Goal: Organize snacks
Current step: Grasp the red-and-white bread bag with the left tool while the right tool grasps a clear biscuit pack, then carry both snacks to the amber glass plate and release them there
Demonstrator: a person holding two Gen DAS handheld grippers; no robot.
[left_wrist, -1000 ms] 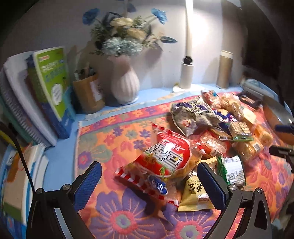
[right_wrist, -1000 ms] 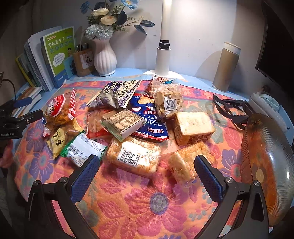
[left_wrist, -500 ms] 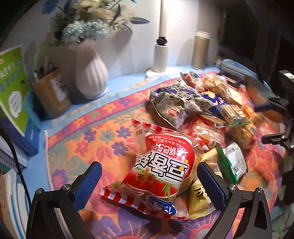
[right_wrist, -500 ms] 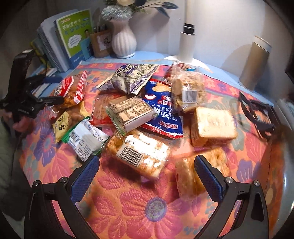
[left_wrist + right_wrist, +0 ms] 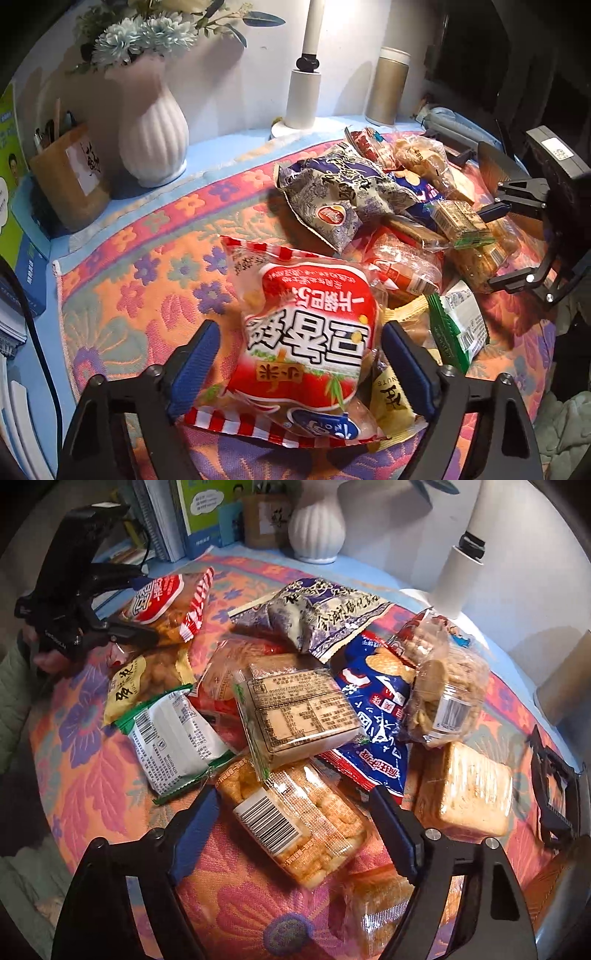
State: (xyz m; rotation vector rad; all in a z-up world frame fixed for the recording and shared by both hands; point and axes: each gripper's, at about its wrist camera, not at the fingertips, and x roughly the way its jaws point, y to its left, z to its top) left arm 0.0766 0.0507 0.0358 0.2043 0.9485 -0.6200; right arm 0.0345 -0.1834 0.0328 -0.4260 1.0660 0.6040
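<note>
Left hand-held gripper [image 5: 299, 363], jaws wide, straddles the red snack bag [image 5: 306, 332] on the table [image 5: 122, 295]. Right hand-held gripper [image 5: 295, 830], also wide, straddles a clear tub of puffed snacks [image 5: 299, 823].

The left wrist view sits low and close at the red bag [image 5: 306, 332], facing the vase [image 5: 153, 129]. The right wrist view looks steeply down, close over the tub [image 5: 299, 823], vase [image 5: 317, 528] beyond. Both share the snack pile.
</note>
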